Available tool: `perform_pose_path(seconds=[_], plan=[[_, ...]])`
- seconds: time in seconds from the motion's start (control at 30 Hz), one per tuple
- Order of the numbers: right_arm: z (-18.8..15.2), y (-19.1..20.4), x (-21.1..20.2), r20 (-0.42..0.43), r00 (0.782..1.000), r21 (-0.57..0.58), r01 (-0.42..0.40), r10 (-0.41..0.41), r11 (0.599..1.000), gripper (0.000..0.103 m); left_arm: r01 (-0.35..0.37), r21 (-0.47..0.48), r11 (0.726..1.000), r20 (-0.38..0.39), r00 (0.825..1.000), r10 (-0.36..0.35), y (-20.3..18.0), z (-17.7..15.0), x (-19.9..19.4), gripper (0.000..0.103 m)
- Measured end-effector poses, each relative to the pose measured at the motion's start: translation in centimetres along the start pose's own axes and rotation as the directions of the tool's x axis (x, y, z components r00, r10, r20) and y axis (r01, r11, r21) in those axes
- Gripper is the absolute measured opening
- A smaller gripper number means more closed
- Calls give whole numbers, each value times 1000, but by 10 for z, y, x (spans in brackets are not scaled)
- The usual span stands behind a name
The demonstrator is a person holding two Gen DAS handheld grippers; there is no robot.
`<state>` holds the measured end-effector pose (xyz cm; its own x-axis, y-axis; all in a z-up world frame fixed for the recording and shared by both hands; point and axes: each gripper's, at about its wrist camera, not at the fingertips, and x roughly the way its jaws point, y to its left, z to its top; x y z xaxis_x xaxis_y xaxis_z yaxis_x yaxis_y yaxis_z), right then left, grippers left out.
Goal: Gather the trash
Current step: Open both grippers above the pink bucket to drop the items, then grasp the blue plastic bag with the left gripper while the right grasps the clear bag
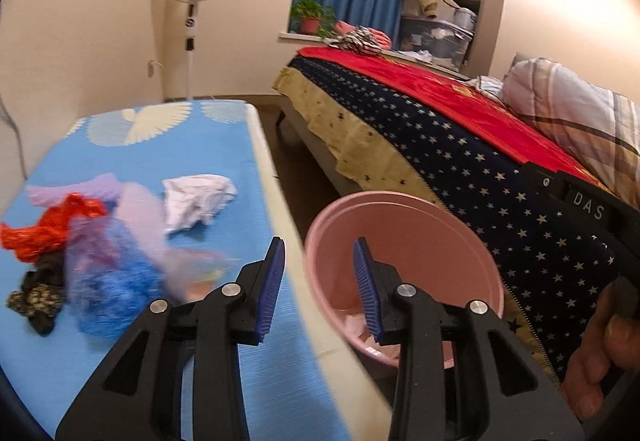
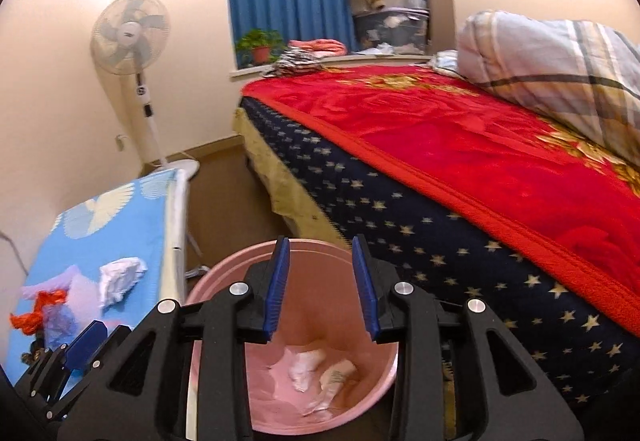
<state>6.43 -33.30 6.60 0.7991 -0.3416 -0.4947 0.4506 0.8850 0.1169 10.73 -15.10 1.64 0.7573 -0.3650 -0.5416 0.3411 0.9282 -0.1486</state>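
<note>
Both claws empty: right claw (image 2: 320, 289) over pink bin (image 2: 224, 281) (w/ wrappers).

I see the blue surface (image 1: 168, 157) carrying crumpled paper (image 1: 198, 201), an orange bag (image 1: 52, 225), a blue bag (image 1: 112, 281) and dark cloth (image 1: 38, 297); the pink bin (image 2: 224, 281) stands on the floor (image 2: 228, 193).

Warm, yellowish indoor light fills both fisheye views, washing the wall (image 1: 100, 21) to a pale cream and blowing it out near the upper edges, while black vignette arcs close off the corners. Straight lines bow hard toward the rims, among them the worktop (image 1: 276, 177) edge and the fan (image 2: 148, 109) pole. Motion blur smears the plastic bags (image 1: 120, 265) at the worktop's near left, but the hand-held gripper (image 2: 320, 285) over the pink bin (image 2: 224, 281) stays sharp, its bolts catching small glints.
</note>
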Motion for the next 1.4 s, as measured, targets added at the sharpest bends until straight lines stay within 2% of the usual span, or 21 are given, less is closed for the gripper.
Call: perform_pose_path(seconds=[0.1, 0.13, 0.27, 0.4, 0.6, 0.77, 0.87, 1.03, 1.2, 1.4], plan=[[-3, 17, -7, 2, 998, -14, -65, 65, 998, 33, -47, -25, 999, 19, 999, 47, 17, -1, -14, 35], [-4, 21, -9, -1, 997, -15, -82, 82, 997, 33, -67, -30, 997, 28, 997, 68, 22, -2, -19, 32], [-10, 48, -15, -19, 985, -24, -173, 173, 985, 33, -150, -55, 987, 53, 987, 153, 48, -7, -36, 28], [-18, 75, -22, -29, 968, -52, -250, 249, 967, 33, -206, -89, 975, 43, 977, 210, 72, -13, -45, 28], [-31, 103, -15, -80, 943, -58, -327, 322, 943, 33, -273, -157, 949, 18, 960, 279, 103, -21, -48, 28], [-41, 123, -5, -125, 919, -70, -384, 374, 921, 33, -275, -247, 929, -5, 959, 283, 125, -27, -44, 28], [-48, 140, 5, -169, 893, -74, -433, 417, 898, 33, -268, -261, 928, -13, 962, 274, 129, -29, -40, 28], [-58, 159, 15, -216, 863, -72, -481, 458, 874, 33, -242, -277, 930, -28, 969, 244, 134, -34, -31, 28], [-68, 175, 24, -261, 845, -73, -500, 468, 863, 33, -229, -279, 933, -38, 973, 228, 138, -35, -25, 28], [-76, 185, 33, -299, 842, -84, -493, 450, 866, 33, -216, -292, 932, -51, 976, 211, 145, -36, -20, 28]])
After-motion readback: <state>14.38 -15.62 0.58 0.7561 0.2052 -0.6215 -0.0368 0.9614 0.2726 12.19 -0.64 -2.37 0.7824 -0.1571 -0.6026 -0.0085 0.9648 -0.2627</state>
